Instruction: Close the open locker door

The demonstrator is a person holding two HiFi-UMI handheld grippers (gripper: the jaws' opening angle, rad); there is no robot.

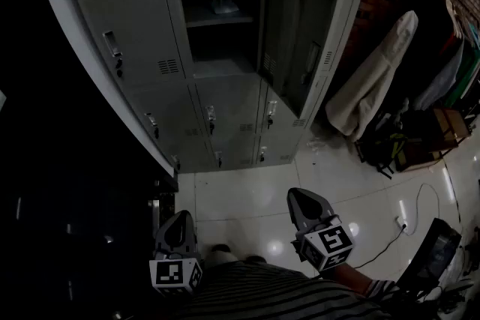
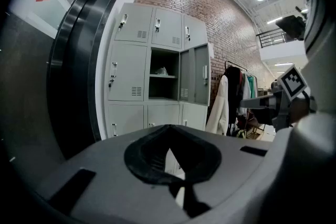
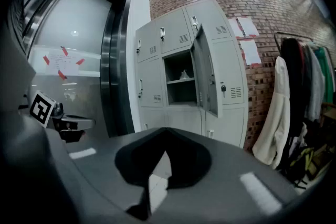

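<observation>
Well ahead of my 2 tongs, the locker door (image 1: 296, 41) hangs open; its compartment (image 1: 225, 49) holds 1 pale item (image 1: 223, 4), maybe cloth, on the shelf. Left tongs (image 1: 181, 217) and right tongs (image 1: 296, 197) are both pressed together, empty.

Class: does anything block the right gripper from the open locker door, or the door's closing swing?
Nothing visible does. Only bare floor lies between the right gripper and the locker door; the coat hangs off to its right, outside the swing.
</observation>
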